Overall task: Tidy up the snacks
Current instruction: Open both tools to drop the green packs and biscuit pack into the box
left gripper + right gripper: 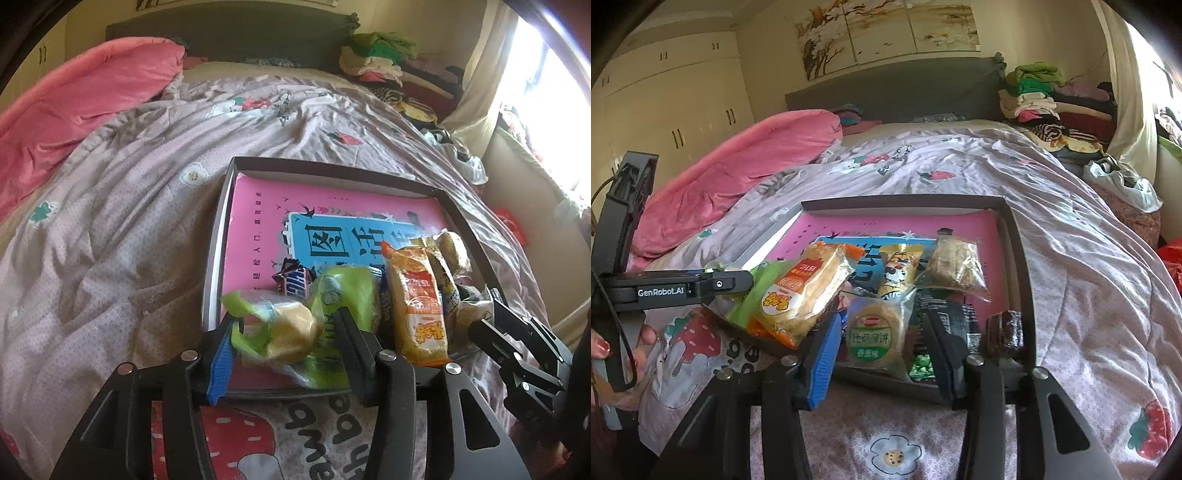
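Both grippers parted over snacks at the box's near edge.
The left gripper (288, 339) straddles a green-wrapped yellow cake (291, 328), the right gripper (882, 343) a round clear-wrapped biscuit (875, 332), pads apparently clear; crowded slippery packets in the shallow dark-rimmed cardboard box (332, 168) could slide out.

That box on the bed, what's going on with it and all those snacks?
A person is sorting packaged snacks into a shallow box on the bed, with a hand-held gripper in each hand. The left hand-held gripper stands around a green-wrapped pastry at the box's near edge, jaws apart. The right hand-held gripper brackets a round biscuit pack, also apart, not clamped. An orange cake pack and other snacks lie piled along the near side; a pink book lines the bottom.
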`<state>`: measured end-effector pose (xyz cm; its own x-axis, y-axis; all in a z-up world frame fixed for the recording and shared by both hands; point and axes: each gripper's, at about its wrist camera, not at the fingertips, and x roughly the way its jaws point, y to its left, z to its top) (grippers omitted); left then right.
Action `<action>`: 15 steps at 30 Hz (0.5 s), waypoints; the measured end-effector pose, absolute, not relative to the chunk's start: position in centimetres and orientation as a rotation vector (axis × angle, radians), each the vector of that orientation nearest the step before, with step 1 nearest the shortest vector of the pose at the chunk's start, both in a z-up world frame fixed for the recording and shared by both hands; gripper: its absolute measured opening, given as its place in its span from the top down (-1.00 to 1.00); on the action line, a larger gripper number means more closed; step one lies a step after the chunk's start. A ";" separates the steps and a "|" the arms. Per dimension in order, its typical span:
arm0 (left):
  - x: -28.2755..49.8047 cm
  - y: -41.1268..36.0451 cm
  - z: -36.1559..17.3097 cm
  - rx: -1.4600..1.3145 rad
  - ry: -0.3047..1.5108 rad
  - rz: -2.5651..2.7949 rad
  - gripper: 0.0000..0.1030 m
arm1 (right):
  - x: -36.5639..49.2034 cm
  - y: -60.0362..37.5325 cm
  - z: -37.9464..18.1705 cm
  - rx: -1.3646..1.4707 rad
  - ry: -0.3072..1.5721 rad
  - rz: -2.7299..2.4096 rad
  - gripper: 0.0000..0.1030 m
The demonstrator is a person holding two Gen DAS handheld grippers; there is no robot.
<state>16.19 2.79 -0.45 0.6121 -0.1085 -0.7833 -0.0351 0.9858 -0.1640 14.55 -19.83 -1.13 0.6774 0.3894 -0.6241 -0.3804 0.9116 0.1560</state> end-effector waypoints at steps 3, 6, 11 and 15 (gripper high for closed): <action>15.9 2.7 0.1 -0.163 0.900 -0.038 -0.19 | 14.3 -20.3 -0.6 0.021 0.678 0.408 -0.02; 15.4 2.8 1.1 -0.161 0.870 -0.024 -0.33 | 13.7 -20.6 0.4 0.026 0.640 0.380 -0.22; 13.5 3.1 3.7 -0.175 0.801 -0.018 -0.48 | 11.9 -21.4 2.5 0.044 0.589 0.338 -0.53; 11.6 2.9 4.3 -0.203 0.820 -0.032 -0.50 | 10.4 -21.7 3.6 0.075 0.610 0.332 -0.67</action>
